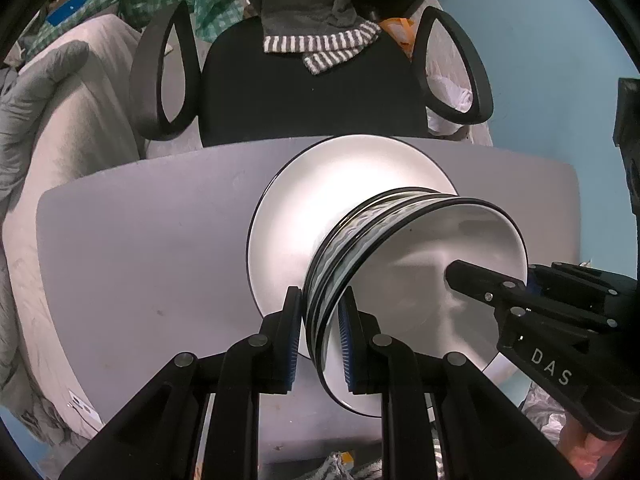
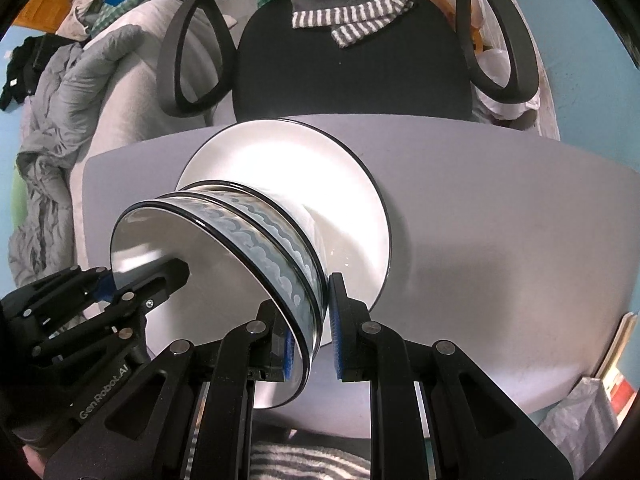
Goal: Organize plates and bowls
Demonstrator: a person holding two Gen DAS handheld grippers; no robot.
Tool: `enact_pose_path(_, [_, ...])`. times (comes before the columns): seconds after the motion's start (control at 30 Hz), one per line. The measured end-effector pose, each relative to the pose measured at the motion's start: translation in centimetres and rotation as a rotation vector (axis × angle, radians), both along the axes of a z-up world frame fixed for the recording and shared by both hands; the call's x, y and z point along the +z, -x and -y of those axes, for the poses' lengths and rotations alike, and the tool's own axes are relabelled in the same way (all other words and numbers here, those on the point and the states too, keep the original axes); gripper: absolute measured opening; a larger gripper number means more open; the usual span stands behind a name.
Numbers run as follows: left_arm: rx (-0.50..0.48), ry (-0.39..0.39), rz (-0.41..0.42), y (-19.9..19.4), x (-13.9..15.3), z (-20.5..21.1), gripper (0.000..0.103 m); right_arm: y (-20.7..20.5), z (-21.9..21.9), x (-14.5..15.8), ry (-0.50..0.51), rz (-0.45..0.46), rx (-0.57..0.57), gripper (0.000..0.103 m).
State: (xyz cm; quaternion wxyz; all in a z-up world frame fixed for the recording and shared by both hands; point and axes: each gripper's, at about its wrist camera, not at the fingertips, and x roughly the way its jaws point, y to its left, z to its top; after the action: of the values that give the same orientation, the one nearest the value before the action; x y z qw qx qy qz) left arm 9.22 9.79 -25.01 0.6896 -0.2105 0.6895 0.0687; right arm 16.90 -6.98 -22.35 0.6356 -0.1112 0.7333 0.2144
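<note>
A stack of bowls [image 1: 400,276] [image 2: 216,256] with black rims, a blue wave band outside and white inside hangs low over a large white black-rimmed plate [image 1: 344,176] [image 2: 280,152] on the grey table [image 1: 160,240] [image 2: 500,220]. Whether the stack touches the plate I cannot tell. My left gripper [image 1: 320,320] [image 2: 138,272] is shut on the stack's rim on one side. My right gripper [image 2: 310,332] [image 1: 494,278] is shut on the opposite rim. Each has one finger inside the top bowl and one outside.
Beyond the table's far edge stands a black office chair [image 1: 312,96] [image 2: 352,76] with looped armrests and a striped cloth [image 1: 320,44] on its seat. Grey bedding [image 1: 48,120] [image 2: 60,120] is piled to the left. Plastic bags [image 2: 580,420] lie at the lower right.
</note>
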Motion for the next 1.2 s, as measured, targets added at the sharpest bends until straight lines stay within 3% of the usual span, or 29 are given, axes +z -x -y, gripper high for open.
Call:
enact_pose_path(0.5, [-0.012, 0.005, -0.013, -0.9, -1.2, -0.6, 0.016, -1.0, -0.6, -1.1, 0.026, -0.045, -0.014, 0.015])
enact_pose_path(0.67, [0.003, 0.016, 0.001, -0.8, -1.2, -1.0, 0.017, -1.1, -0.5, -1.2, 0.013, -0.060, -0.011, 0.023])
enact_pose_path(0.77, [-0.002, -0.011, 0.015, -0.9, -0.8, -0.9, 0.024, -0.8, -0.8, -1.1, 0.002, -0.055, 0.000, 0.030])
enact_pose_path(0.8, [-0.001, -0.023, 0.017, -0.9, -0.6, -0.9, 0.031, -0.7, -0.9, -1.0, 0.003, -0.048, 0.006, 0.031])
enact_pose_path(0.97, [0.011, -0.075, 0.026, -0.5, -0.1, -1.7, 0.051, -0.6, -0.7, -0.4, 0.030, 0.021, -0.002, 0.056])
enact_pose_path(1.03, [0.026, -0.088, 0.040, -0.2, 0.4, -2.2, 0.063, -0.8, -0.2, 0.0, 0.018, 0.037, -0.019, 0.057])
enact_pose_path(1.2, [0.049, -0.116, 0.067, 0.7, 1.8, -2.6, 0.075, -0.6, 0.4, 1.6, 0.014, 0.092, -0.021, 0.058])
